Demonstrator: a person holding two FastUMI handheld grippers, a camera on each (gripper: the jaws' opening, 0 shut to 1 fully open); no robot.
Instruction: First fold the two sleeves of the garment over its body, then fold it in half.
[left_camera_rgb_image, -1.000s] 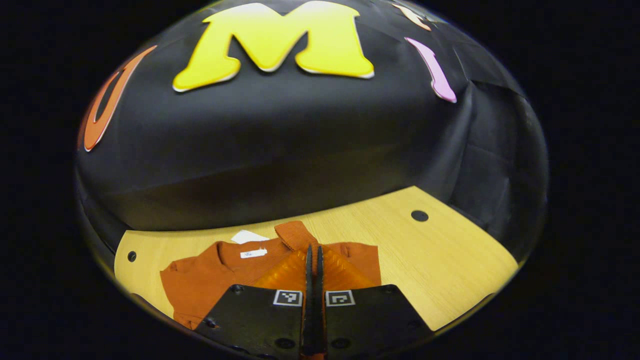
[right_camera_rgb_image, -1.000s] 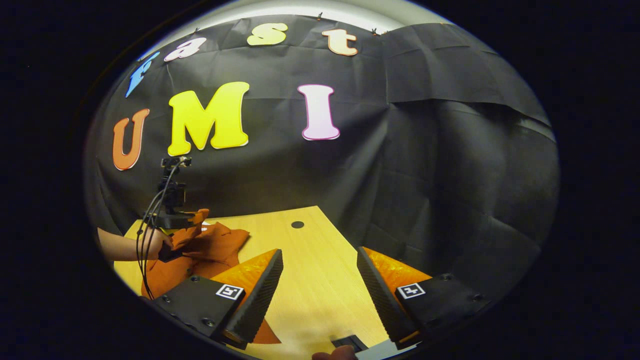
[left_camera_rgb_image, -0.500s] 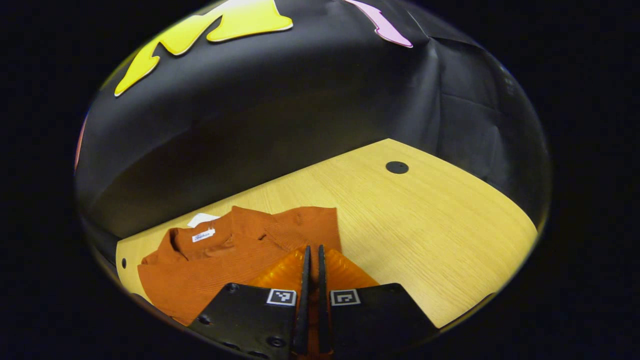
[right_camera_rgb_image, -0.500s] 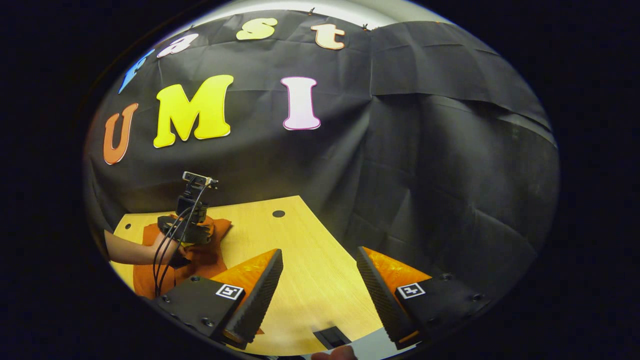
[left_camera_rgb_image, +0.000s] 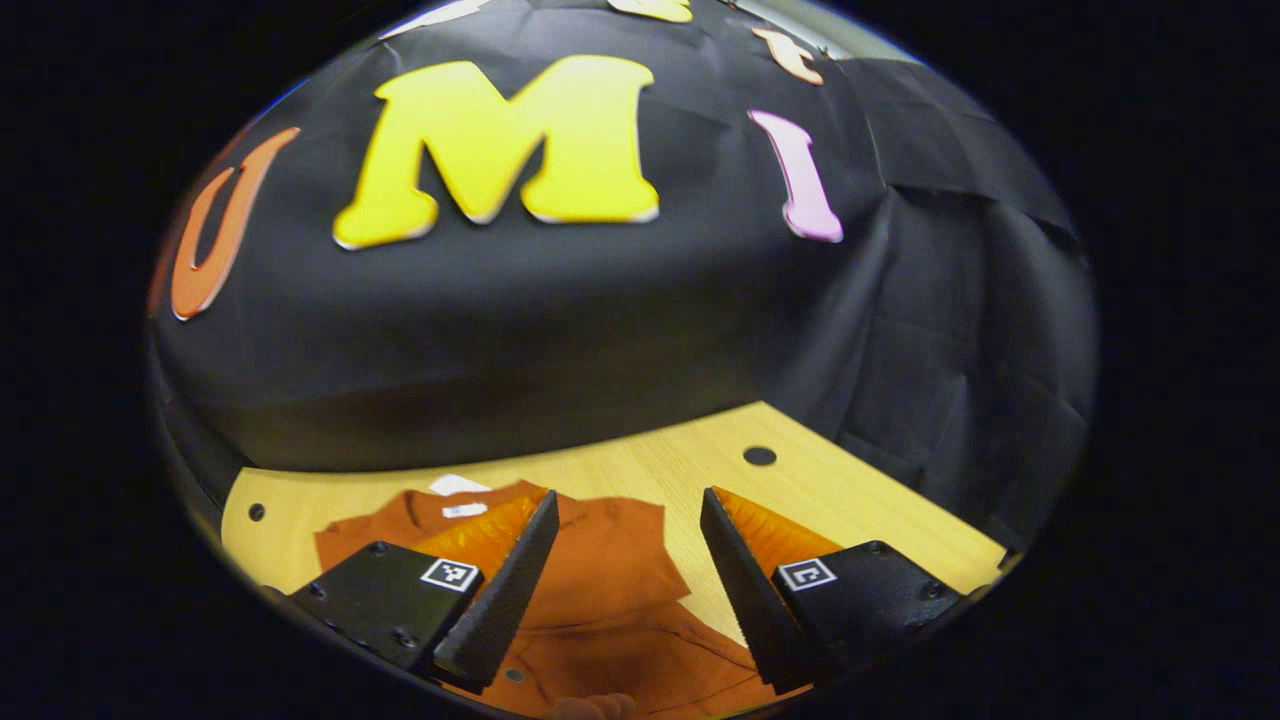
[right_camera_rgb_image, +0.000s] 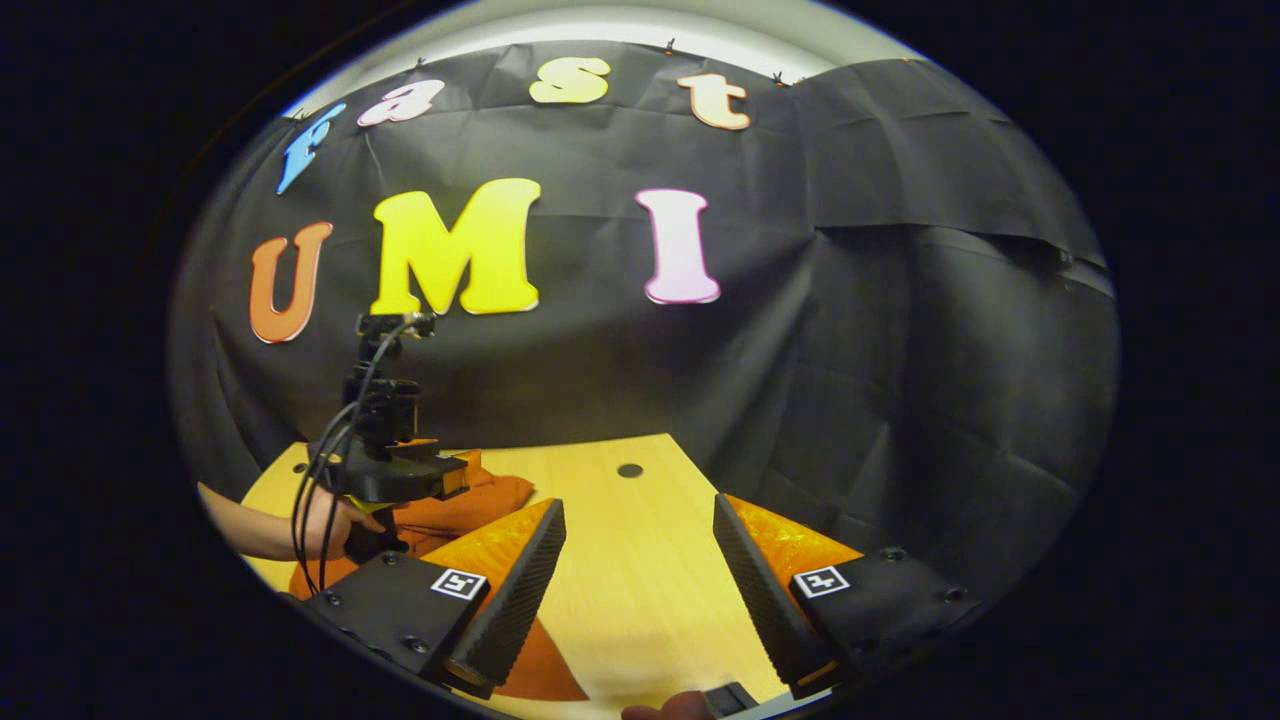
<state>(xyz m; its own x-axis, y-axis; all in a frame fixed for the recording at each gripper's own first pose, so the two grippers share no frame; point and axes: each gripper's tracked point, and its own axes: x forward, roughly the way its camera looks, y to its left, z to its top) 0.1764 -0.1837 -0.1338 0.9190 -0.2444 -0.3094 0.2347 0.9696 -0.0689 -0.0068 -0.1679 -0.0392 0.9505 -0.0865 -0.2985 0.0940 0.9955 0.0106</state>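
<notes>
A rust-orange garment (left_camera_rgb_image: 610, 565) lies on the wooden table (left_camera_rgb_image: 870, 495), collar with a white label (left_camera_rgb_image: 466, 510) toward the wall and a sleeve folded over its body. My left gripper (left_camera_rgb_image: 628, 498) hovers open just above it, nothing between its fingers. The right gripper view shows the same garment (right_camera_rgb_image: 480, 500) at the left with the left gripper (right_camera_rgb_image: 448, 477) over it, held by a person's hand (right_camera_rgb_image: 325, 520). My right gripper (right_camera_rgb_image: 637, 502) stands open over the bare table (right_camera_rgb_image: 630, 600), to the right of the garment, holding nothing.
A white paper tag (left_camera_rgb_image: 459, 484) sticks out behind the collar. Round holes (left_camera_rgb_image: 759, 456) mark the tabletop near the black cloth wall. Black cables (right_camera_rgb_image: 310, 500) hang from the left gripper. A small dark object (right_camera_rgb_image: 730, 697) lies at the table's near edge.
My left gripper, shut on the sleeve a moment ago, has opened, let it go and lifted. The sleeve now rests on the body. The right gripper has barely moved.
</notes>
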